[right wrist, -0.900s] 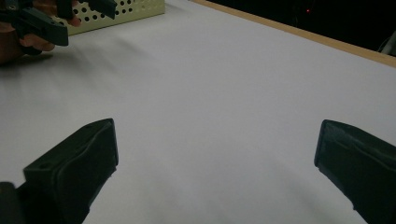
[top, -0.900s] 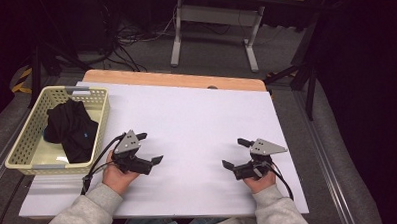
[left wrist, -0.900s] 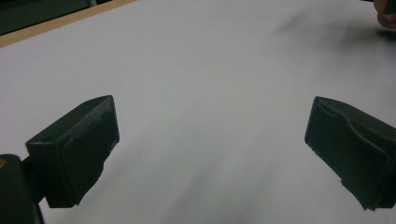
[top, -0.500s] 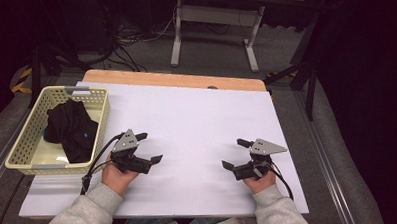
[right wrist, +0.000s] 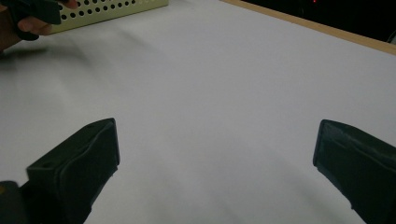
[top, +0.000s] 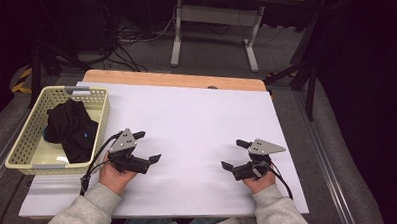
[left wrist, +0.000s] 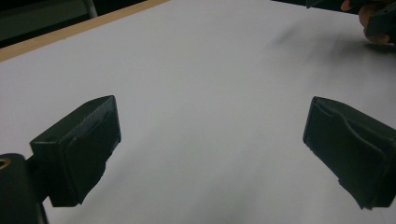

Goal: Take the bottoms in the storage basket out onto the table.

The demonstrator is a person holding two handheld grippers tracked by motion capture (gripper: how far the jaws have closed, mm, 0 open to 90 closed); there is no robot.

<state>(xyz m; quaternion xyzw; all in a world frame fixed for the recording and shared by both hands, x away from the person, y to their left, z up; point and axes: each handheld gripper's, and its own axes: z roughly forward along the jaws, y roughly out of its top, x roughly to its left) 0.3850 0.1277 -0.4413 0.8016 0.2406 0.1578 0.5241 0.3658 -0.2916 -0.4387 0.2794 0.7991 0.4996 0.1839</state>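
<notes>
From the high view, the left tongs point(top: 146, 146) sit at about eight o'clock on the white counter point(top: 196, 117), released, nothing between the jaws. The right tongs point(top: 234, 155) rest at about four o'clock, likewise released and empty. A cream perforated basket point(top: 18, 153) at nine o'clock holds a bundle of black cloth point(top: 69, 127), just beside the left tongs.

In the left gripper view, both jaws stand wide over bare counter point(left wrist: 201, 93).

In the right gripper view, the jaws gape apart; the basket point(right wrist: 116, 7) edges in at eleven o'clock.
</notes>
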